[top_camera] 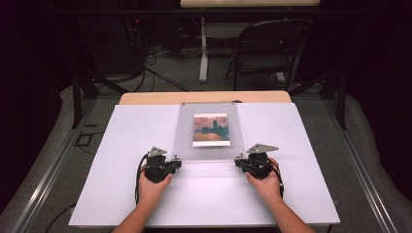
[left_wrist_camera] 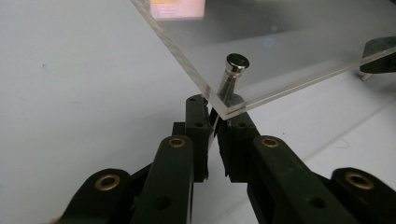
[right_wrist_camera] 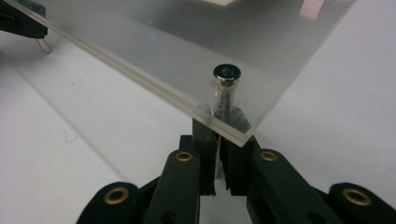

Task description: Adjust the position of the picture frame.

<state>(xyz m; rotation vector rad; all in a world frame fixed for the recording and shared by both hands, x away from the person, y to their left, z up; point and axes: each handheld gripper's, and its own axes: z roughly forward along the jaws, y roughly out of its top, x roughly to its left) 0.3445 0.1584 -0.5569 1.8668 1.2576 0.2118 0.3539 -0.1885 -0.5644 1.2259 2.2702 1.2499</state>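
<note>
white table [top_camera: 121, 194]; acrylic frame [top_camera: 210, 145] near-corner pins between both grippers' fingers [left_wrist_camera: 198, 126].

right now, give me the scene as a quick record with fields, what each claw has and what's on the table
surface: white board on a wooden table
main object: clear acrylic frame with a picture inside, near edge lifted, far edge down
left claw: shut on the metal standoff at the frame's near left corner
right claw: shut on the metal standoff at the near right corner
hands: one behind each claw, from the near edge
background: folding chair beyond the table
</note>
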